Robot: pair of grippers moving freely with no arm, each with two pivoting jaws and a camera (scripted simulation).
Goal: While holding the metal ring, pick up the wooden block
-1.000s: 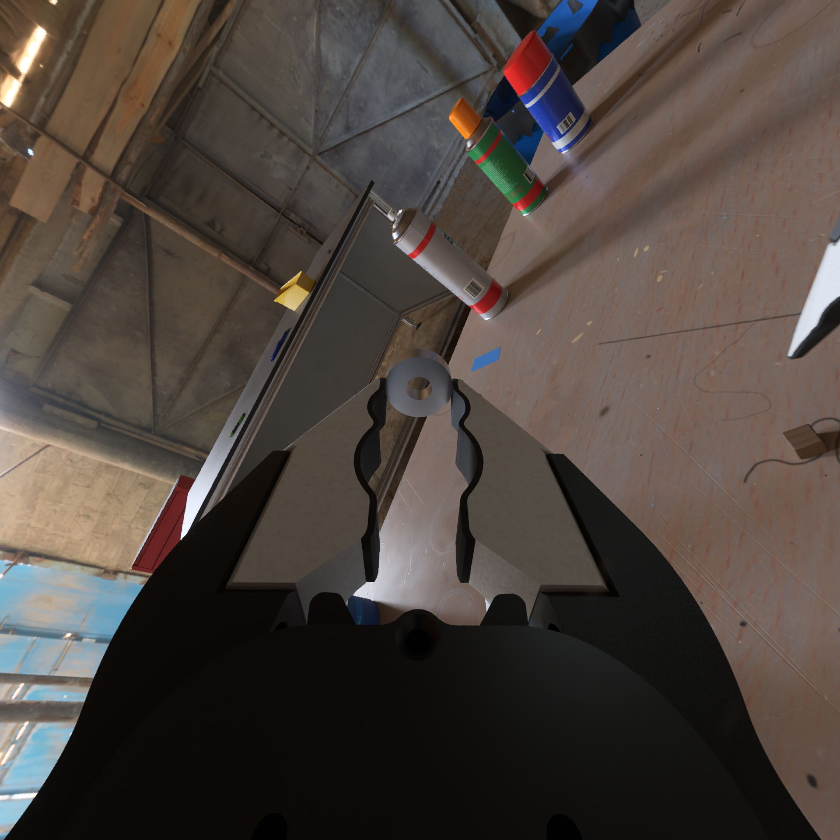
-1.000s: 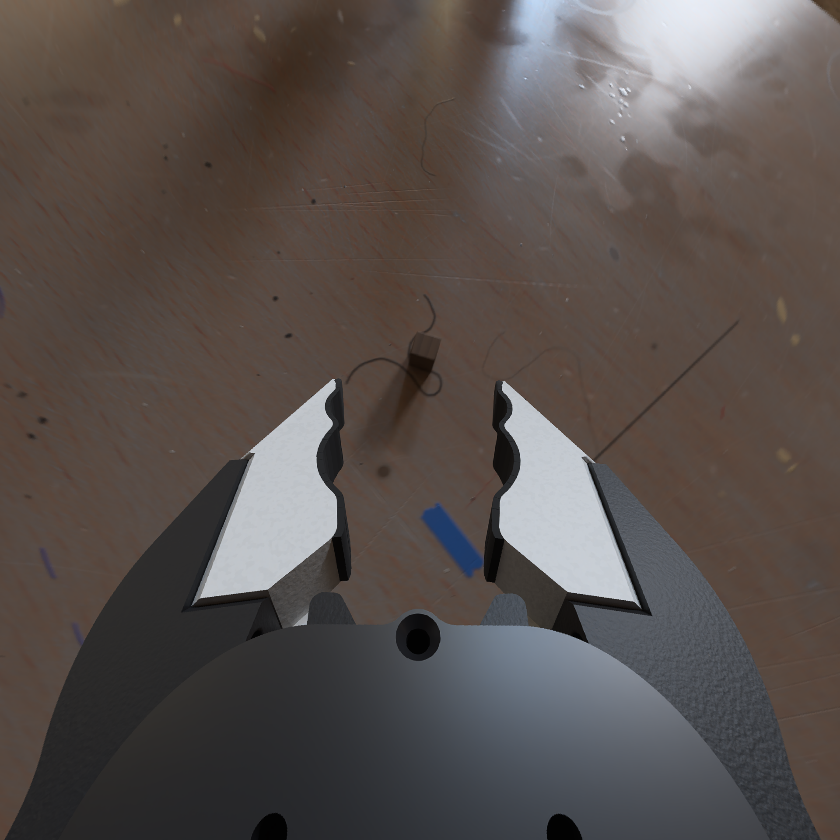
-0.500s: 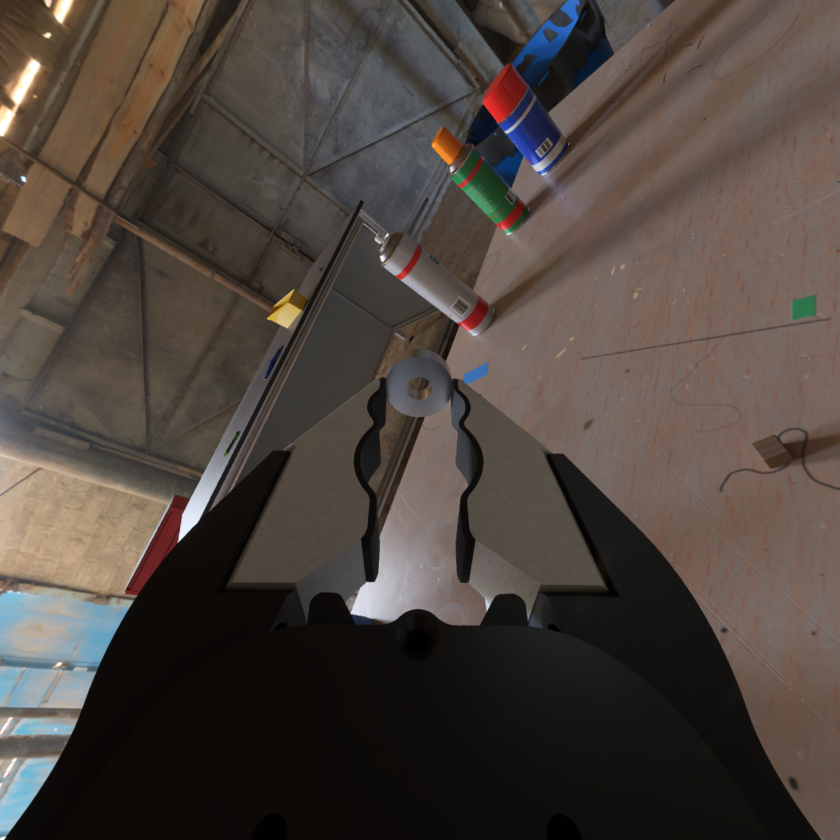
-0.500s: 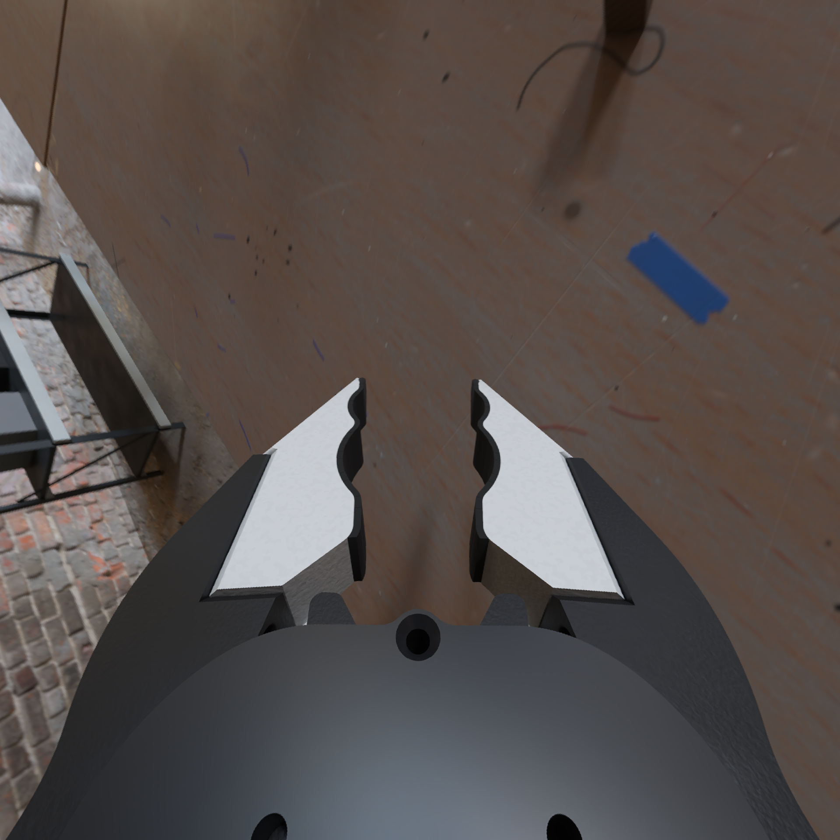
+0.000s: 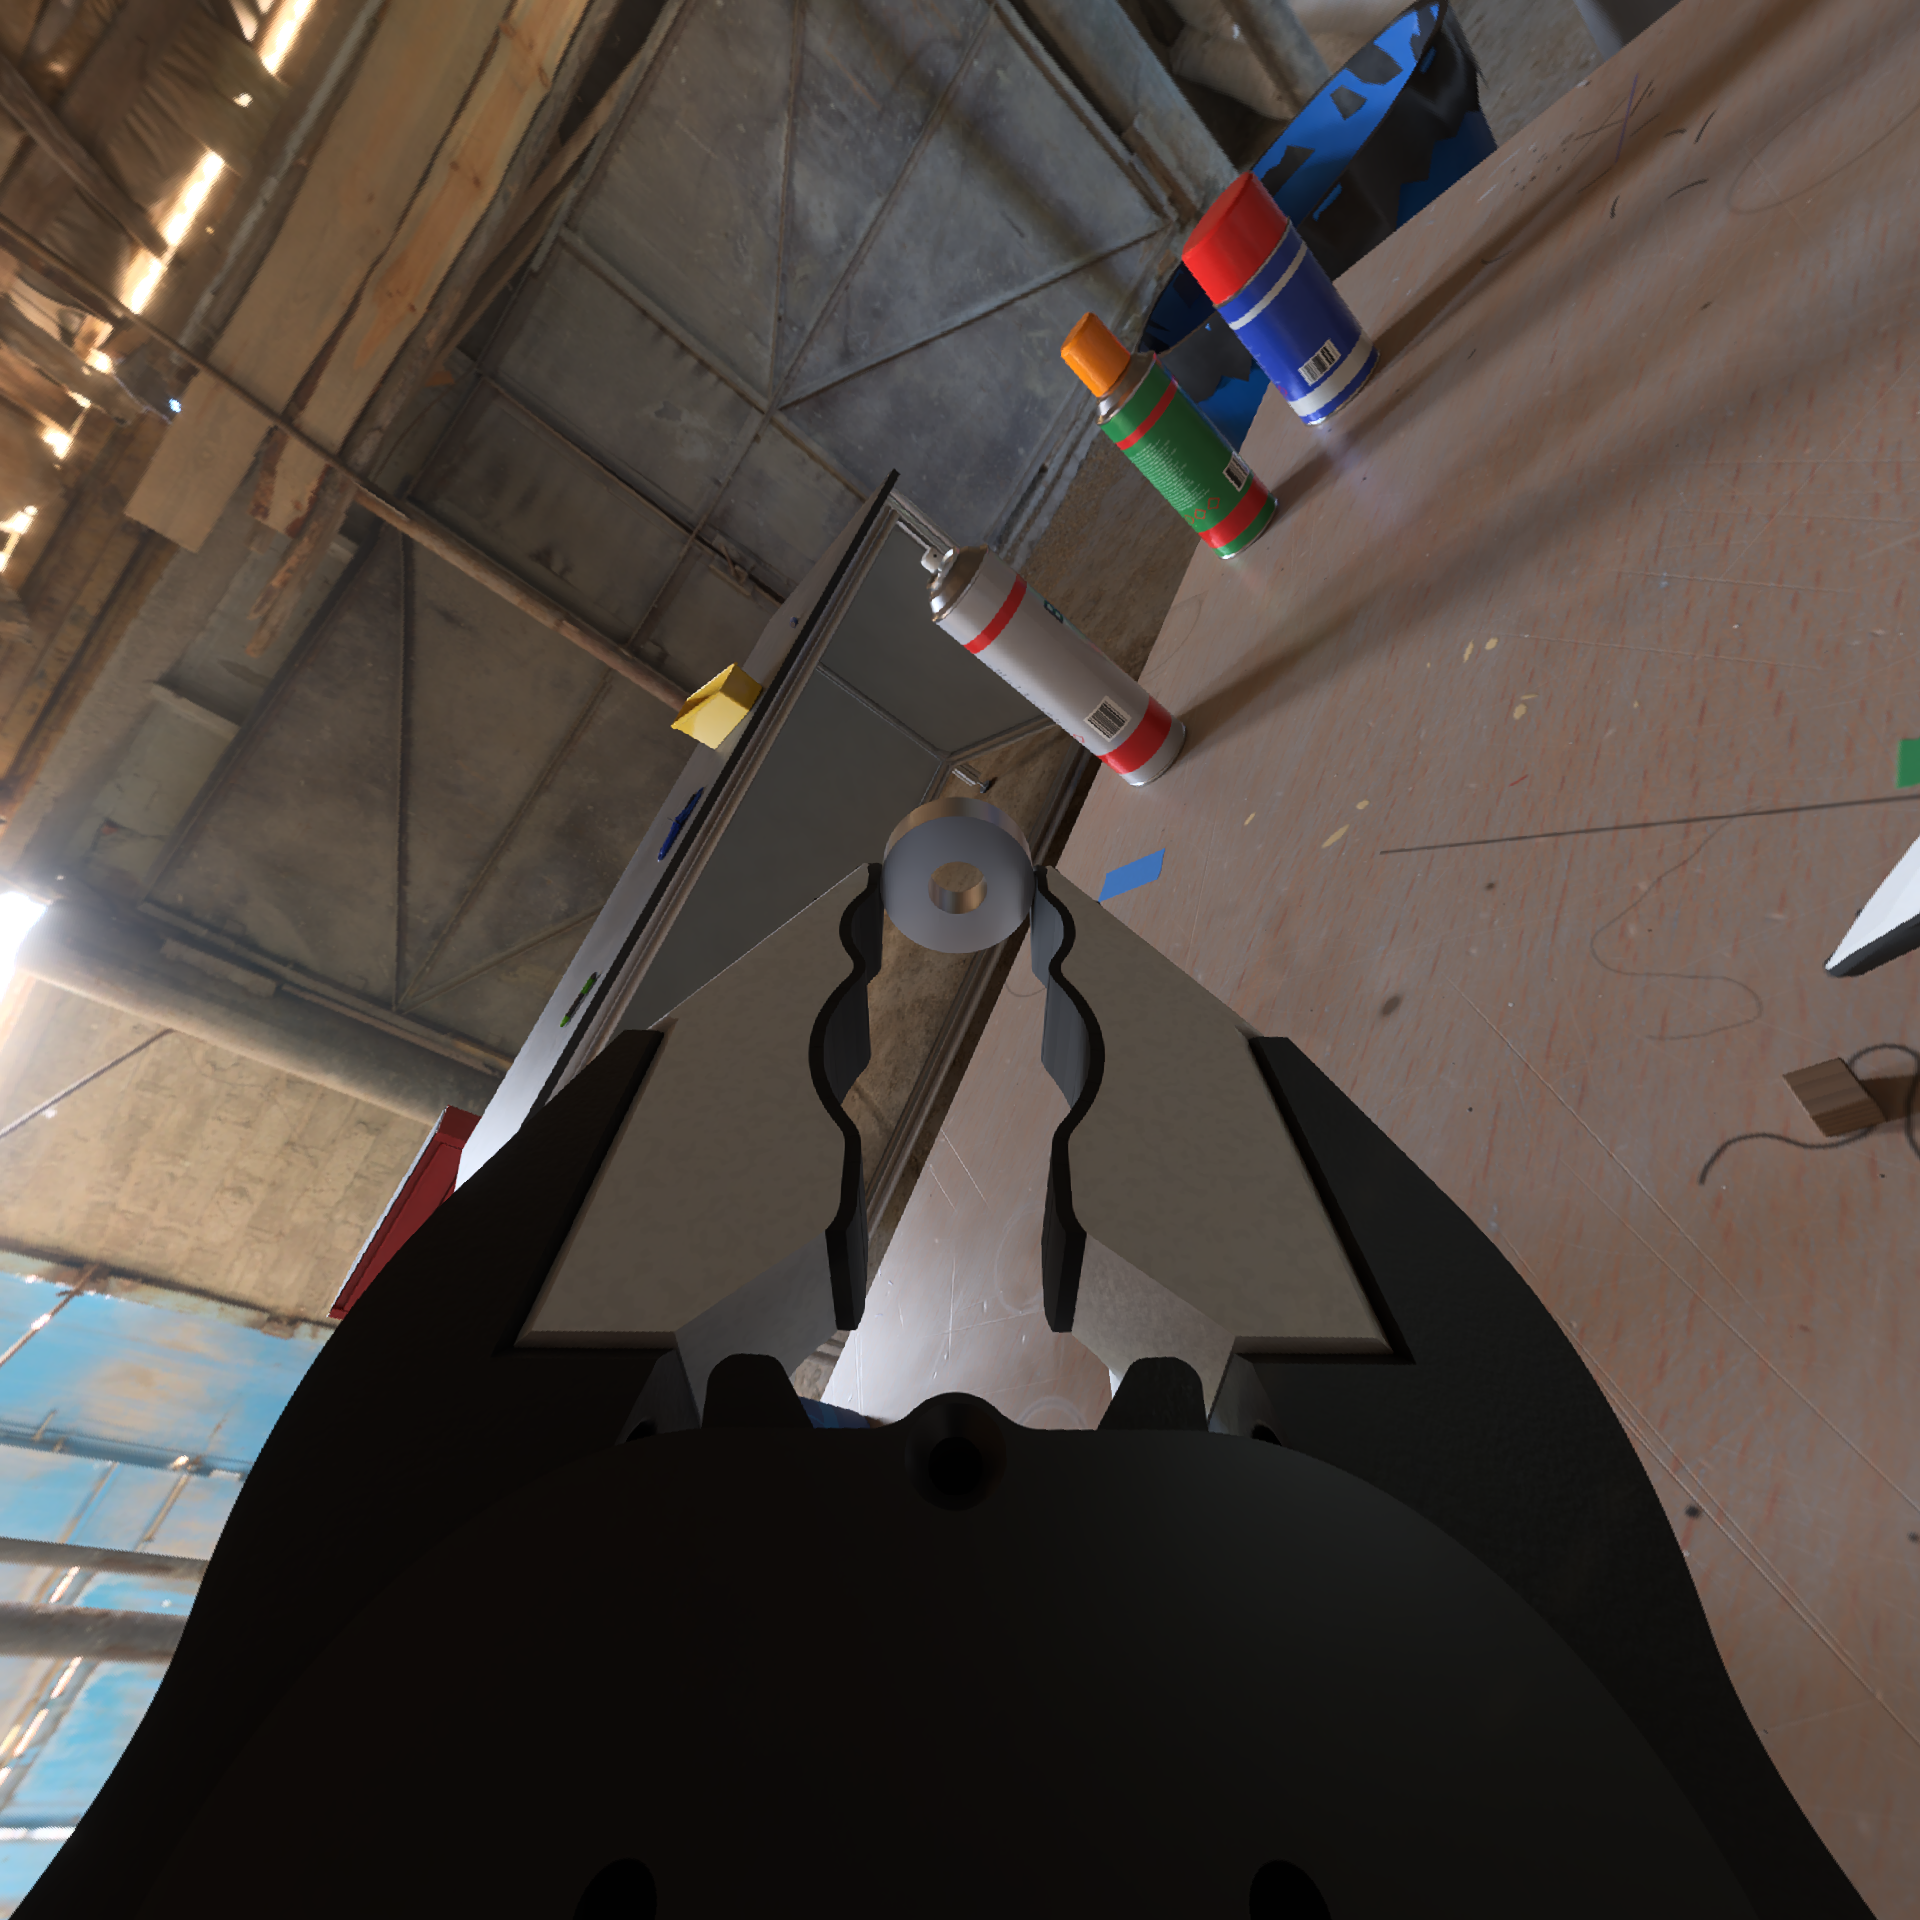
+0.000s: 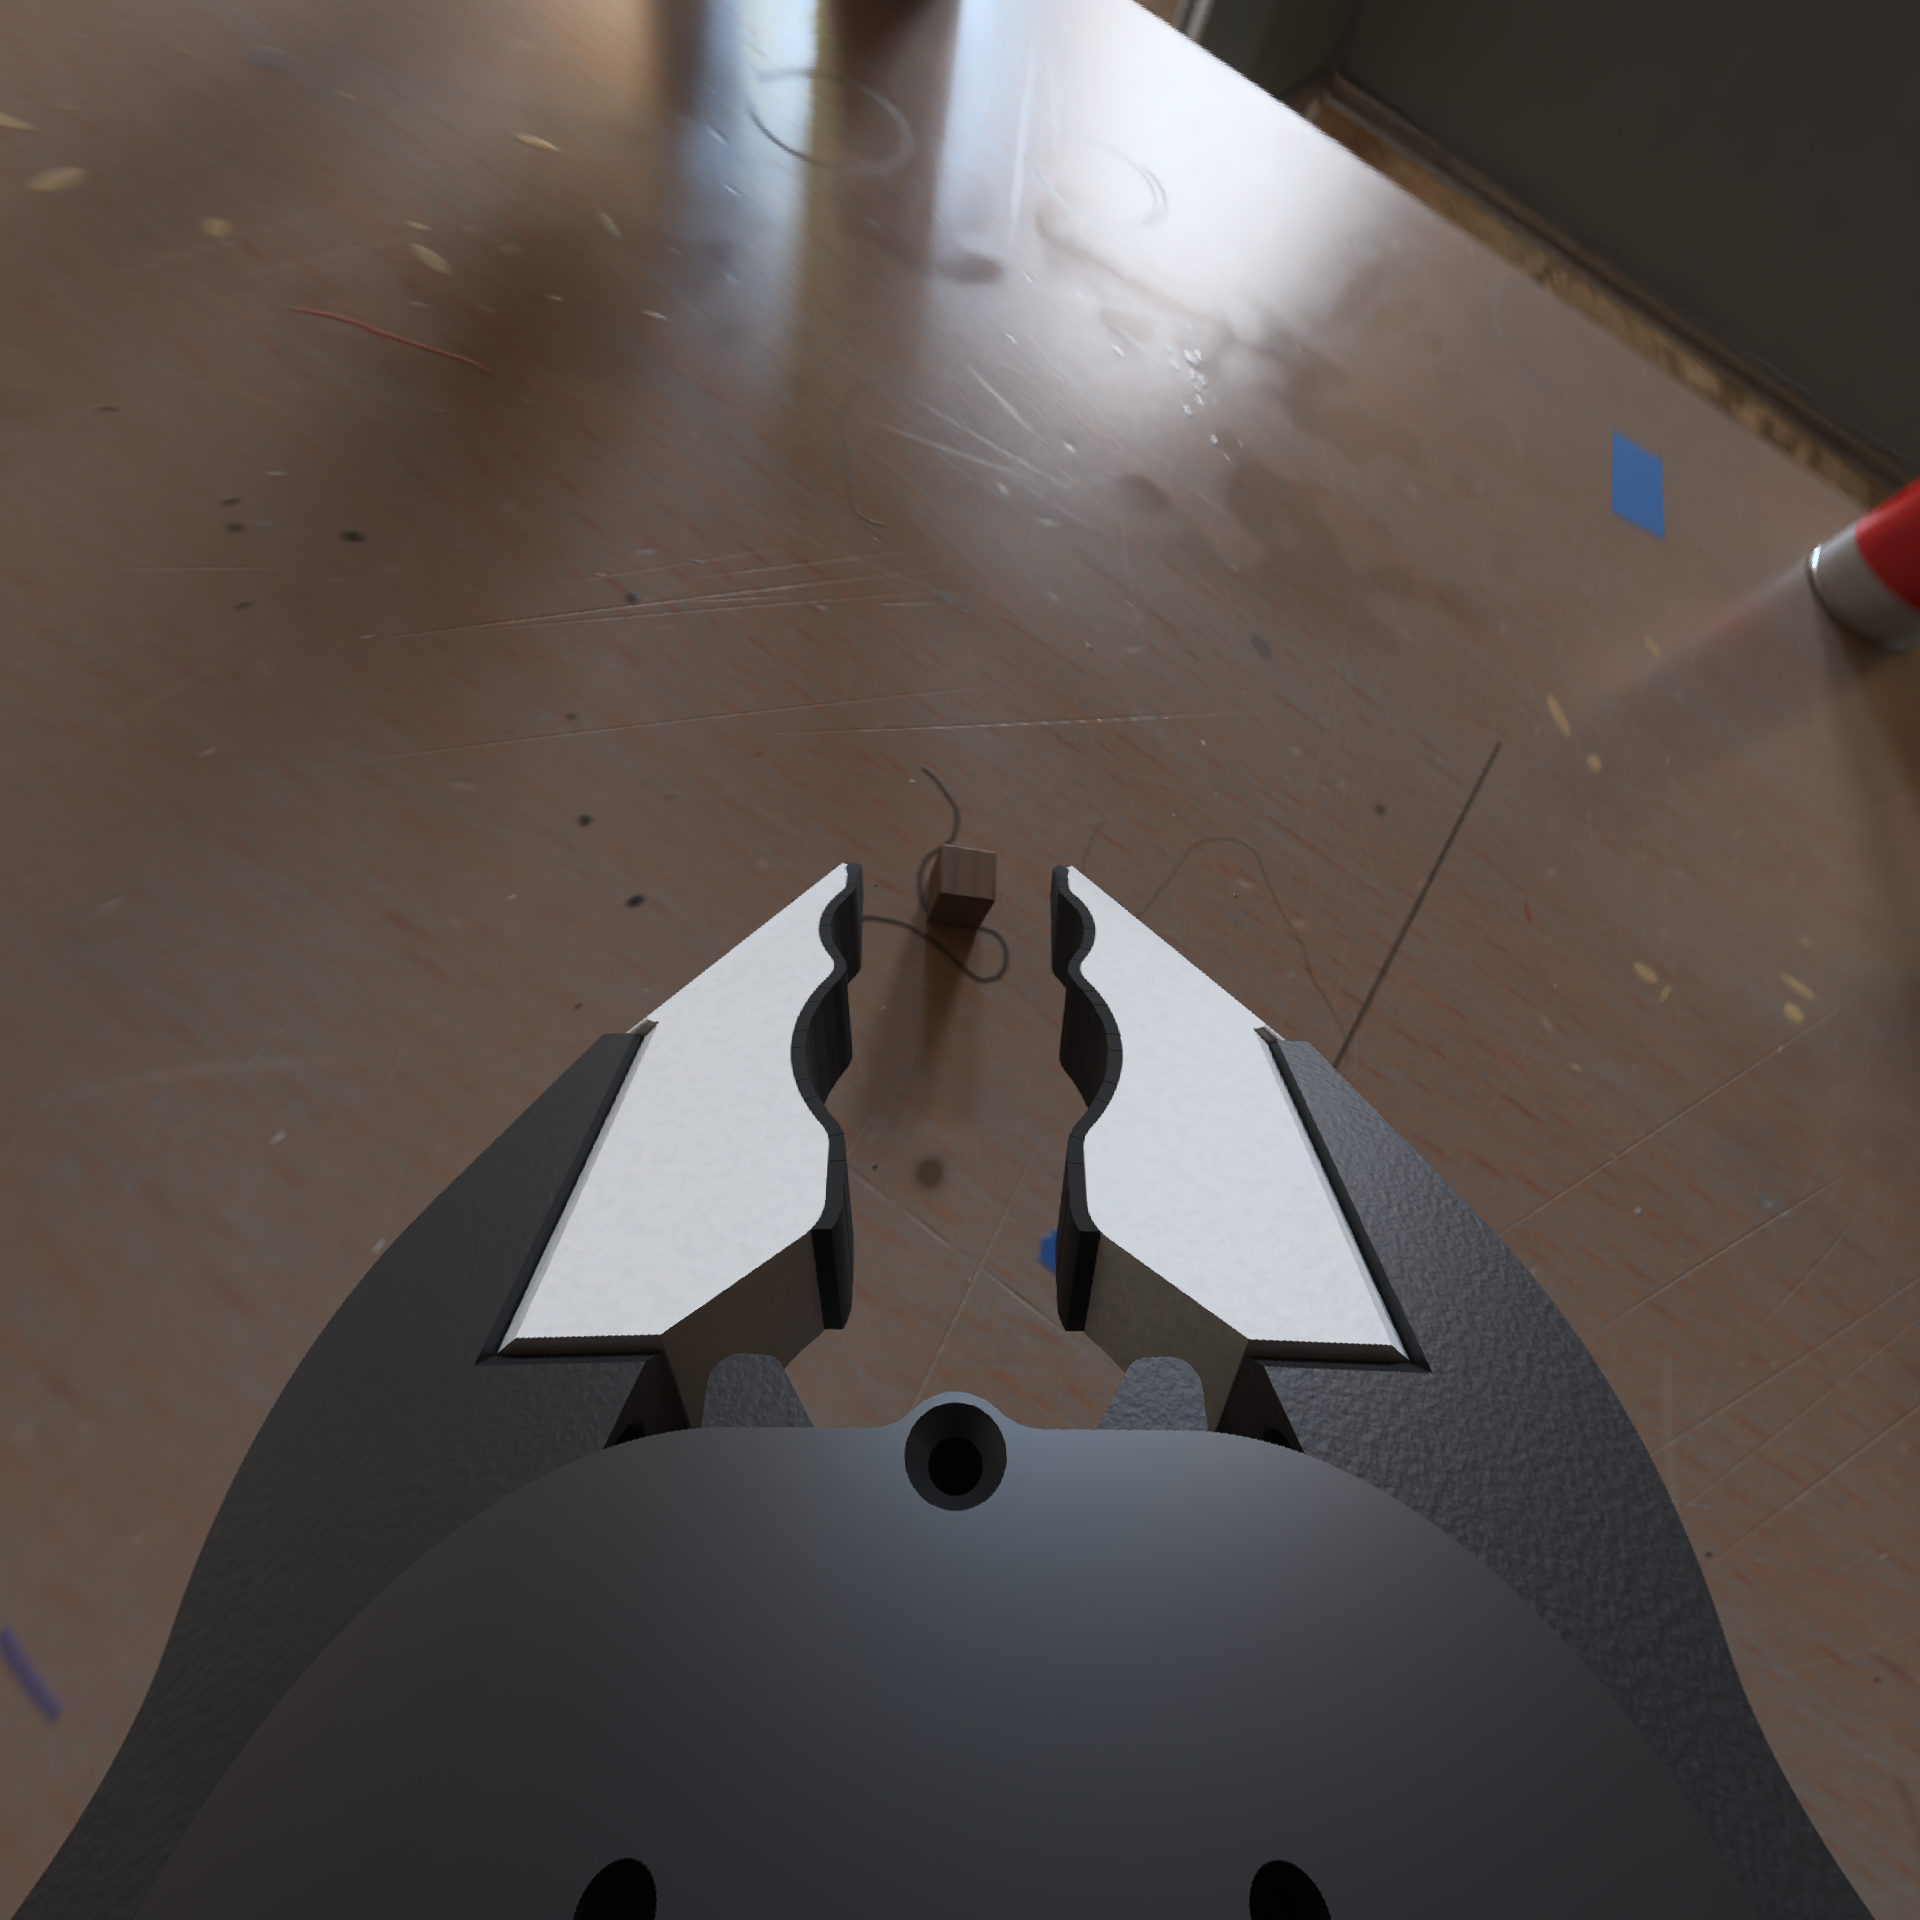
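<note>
My left gripper (image 5: pixel 956 883) is closed on the metal ring (image 5: pixel 957 883), which sits at the fingertips in the center of the left wrist view, so the holding half of the task looks done. The wooden block (image 6: pixel 961 884) is not picked up yet: it lies on the wooden tabletop (image 6: pixel 520 644) in the center of the right wrist view, framed between the tips of my right gripper (image 6: pixel 956 894), which is open and empty, though I judge it is farther away and not yet between the fingers. In the left view the block shows at the right edge. Three spray cans stand in the upper right there: a white one (image 5: pixel 1049 665), a green one (image 5: pixel 1174 447) and a blue one (image 5: pixel 1283 301), all well apart from the block. Only thin dark scribble marks lie around the block; nothing seems to stand in the way.
</note>
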